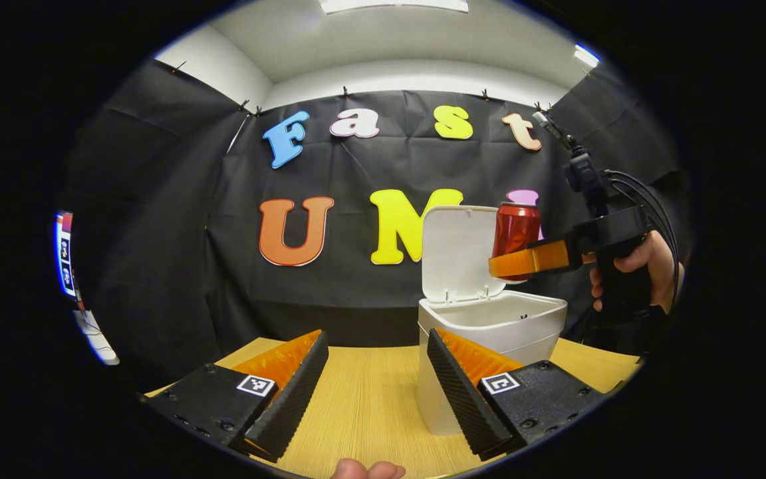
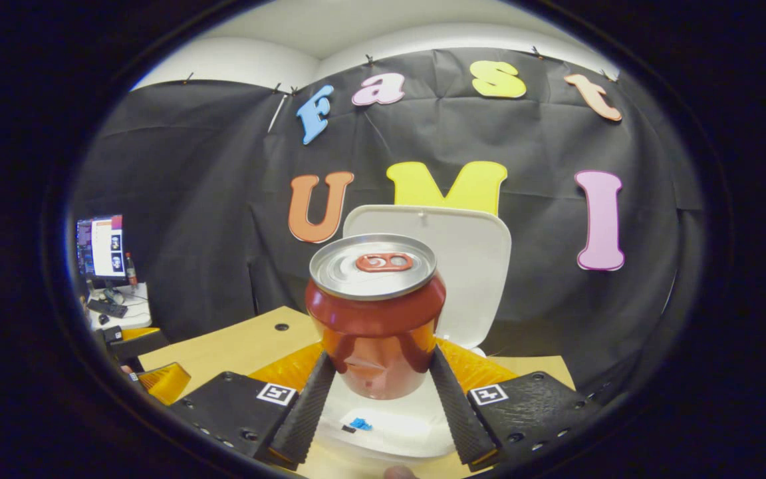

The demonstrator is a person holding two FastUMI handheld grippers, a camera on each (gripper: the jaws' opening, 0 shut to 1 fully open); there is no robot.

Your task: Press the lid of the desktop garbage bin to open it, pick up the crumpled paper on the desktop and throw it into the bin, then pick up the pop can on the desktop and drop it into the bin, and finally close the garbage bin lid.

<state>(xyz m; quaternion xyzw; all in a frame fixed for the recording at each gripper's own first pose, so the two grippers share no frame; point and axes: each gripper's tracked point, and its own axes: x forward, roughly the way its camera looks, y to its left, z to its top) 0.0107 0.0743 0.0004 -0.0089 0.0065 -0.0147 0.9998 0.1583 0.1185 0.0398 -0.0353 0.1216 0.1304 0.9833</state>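
A white desktop bin (image 1: 489, 326) stands on the wooden table with its lid (image 1: 457, 253) swung up and open. My right gripper (image 2: 376, 382) is shut on a red pop can (image 2: 375, 313), held upright just above the bin's mouth (image 2: 389, 419). From the left gripper view, the can (image 1: 516, 229) hangs over the bin's right rim, clamped by the right gripper (image 1: 522, 261), with a hand (image 1: 642, 263) on its handle. My left gripper (image 1: 373, 382) is open and low over the table, its fingers apart in front of the bin. A small blue scrap (image 2: 360, 424) lies inside the bin.
The wooden table (image 1: 370, 406) stretches in front of and left of the bin; a hole (image 2: 281, 326) marks its far left part. A side desk with a monitor (image 2: 100, 246) and a bottle stands off to the left beyond the booth.
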